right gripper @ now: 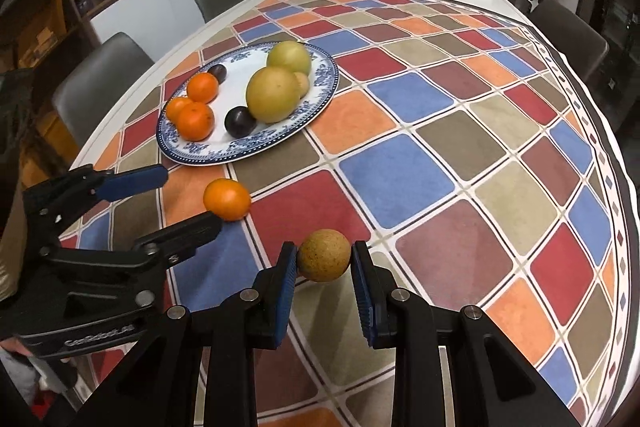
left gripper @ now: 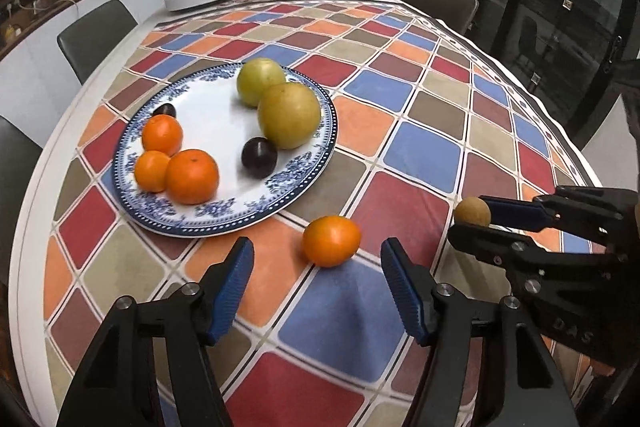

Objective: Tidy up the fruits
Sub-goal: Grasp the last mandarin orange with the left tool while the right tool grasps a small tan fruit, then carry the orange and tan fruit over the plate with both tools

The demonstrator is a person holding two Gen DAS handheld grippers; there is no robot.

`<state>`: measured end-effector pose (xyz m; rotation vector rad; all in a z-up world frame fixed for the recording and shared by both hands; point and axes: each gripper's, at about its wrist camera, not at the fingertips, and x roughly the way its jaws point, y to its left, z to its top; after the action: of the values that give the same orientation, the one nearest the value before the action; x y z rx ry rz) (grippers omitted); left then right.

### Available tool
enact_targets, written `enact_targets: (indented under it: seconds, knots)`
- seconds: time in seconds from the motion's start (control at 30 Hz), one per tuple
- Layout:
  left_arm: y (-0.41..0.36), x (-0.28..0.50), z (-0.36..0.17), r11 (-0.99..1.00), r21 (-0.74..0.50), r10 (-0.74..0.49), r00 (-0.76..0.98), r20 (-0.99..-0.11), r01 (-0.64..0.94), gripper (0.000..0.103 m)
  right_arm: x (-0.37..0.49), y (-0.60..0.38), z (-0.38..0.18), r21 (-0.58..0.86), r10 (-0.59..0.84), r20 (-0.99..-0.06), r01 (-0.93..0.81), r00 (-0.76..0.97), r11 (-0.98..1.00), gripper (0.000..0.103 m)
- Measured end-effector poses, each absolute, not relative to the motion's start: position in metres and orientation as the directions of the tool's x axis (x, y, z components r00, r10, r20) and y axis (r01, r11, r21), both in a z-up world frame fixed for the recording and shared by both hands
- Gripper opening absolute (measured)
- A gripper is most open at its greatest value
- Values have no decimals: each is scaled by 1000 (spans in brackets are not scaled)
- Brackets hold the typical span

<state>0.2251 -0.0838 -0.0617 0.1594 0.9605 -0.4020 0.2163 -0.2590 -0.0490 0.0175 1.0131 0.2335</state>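
The right gripper [right gripper: 324, 259] has its two blue pads clamped on a small round speckled brown fruit [right gripper: 324, 255] and holds it above the checked tablecloth [right gripper: 400, 167], off to the near right of the plate. The left gripper [left gripper: 318, 259] has its jaws standing apart with nothing pressed between them; a loose orange [left gripper: 331, 241] lies on the cloth just ahead of the gap, between the two fingers' lines but not touched by either pad as far as the left wrist view shows. From the right wrist view one left finger reaches close to that orange — contact cannot be told. Beyond it sits a blue-and-white plate [left gripper: 304, 183] carrying three oranges [left gripper: 192, 175] bunched at its left side, two dark plums [left gripper: 259, 157], two large yellow-green fruits [left gripper: 289, 121] touching each other, and a small tan fruit [right gripper: 302, 83] tucked behind them, seen only from the right wrist.
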Motion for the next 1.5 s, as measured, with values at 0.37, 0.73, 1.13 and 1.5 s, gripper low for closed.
enact_targets:
  seconds: [0.37,0.73,1.13,1.5]
  knots:
    - [-97,238,-77,919,-43,-242,473,-847,392,49,217,-264,-52,113,183,-836,-164,517,980,29]
    - [-93,235,-78,925,-49,-239,477,-846,377,35,217,-263,-54,126,197,-834,-170,515,977,29]
    - [-73,216,-58,941,-58,-232,512,-827,333,35,213,-258,-46,129,209,-820,-184,532,974,29]
    - [-48,200,-32,956,-45,-211,570,-794,291,35,204,-237,-25,144,259,-789,-243,557,959,29]
